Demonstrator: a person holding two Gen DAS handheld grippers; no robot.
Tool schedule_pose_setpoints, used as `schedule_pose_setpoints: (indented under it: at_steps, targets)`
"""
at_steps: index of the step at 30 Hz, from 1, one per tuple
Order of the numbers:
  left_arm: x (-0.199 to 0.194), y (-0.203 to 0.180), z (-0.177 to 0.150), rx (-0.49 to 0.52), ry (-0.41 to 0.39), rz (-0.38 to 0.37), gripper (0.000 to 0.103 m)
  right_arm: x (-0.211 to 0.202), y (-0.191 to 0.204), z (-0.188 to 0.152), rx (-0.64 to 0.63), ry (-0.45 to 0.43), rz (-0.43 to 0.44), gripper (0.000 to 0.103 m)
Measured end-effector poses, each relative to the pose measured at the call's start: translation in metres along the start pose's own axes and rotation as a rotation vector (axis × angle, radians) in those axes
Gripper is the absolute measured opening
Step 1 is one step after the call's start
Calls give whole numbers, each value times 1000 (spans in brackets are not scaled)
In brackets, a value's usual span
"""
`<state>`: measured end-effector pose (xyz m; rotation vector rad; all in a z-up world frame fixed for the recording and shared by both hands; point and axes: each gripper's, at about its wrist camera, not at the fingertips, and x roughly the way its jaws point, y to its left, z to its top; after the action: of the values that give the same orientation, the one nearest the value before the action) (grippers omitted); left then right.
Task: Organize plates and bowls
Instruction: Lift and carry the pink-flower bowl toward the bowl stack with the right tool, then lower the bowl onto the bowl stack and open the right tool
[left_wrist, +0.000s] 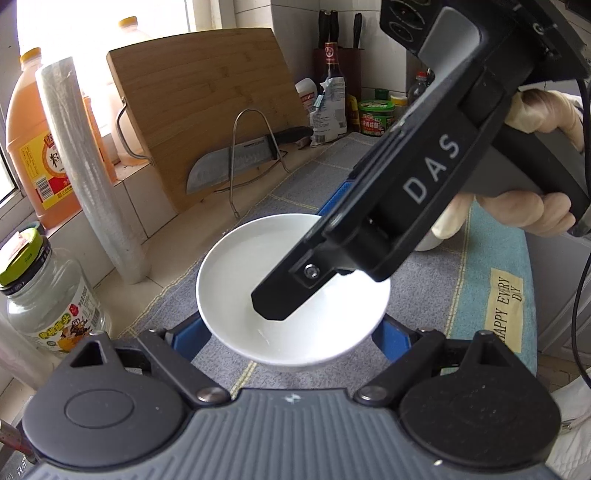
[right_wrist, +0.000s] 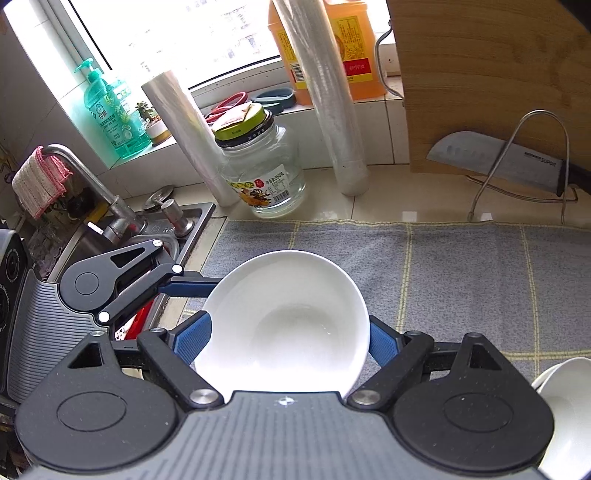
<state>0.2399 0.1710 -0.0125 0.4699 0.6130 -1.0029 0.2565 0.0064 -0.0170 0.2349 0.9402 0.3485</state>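
Two bowls mid-carry: left gripper (left_wrist: 291, 332) clamps bowl (left_wrist: 258, 280), right gripper (right_wrist: 288, 339) clamps another bowl (right_wrist: 284, 321); stacking pending.

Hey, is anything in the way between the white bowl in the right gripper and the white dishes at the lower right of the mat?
Nothing visible. The white bowl sits in the right gripper, and the checked mat toward the white dishes shows bare, though the gripper's own body hides part of it.
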Motion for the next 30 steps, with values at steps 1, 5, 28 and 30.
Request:
schedule_pose_setpoints:
  at_steps: [1,5,28,30]
  targets:
    - [2,-6,5,4,-2,-6,92,-7,-6,-2,7,-4,-6,92]
    - [16,-25,26,21,-8,-36,92,-32,-29,-13,22,-23,-39,92]
    - [105,-102,119,59,-10,-232,92,-118,-145,-45,117,-88,-232,92]
    - [113,-104,118,53,12,-239,92,-113,-150,-48,125,-76,-231,92]
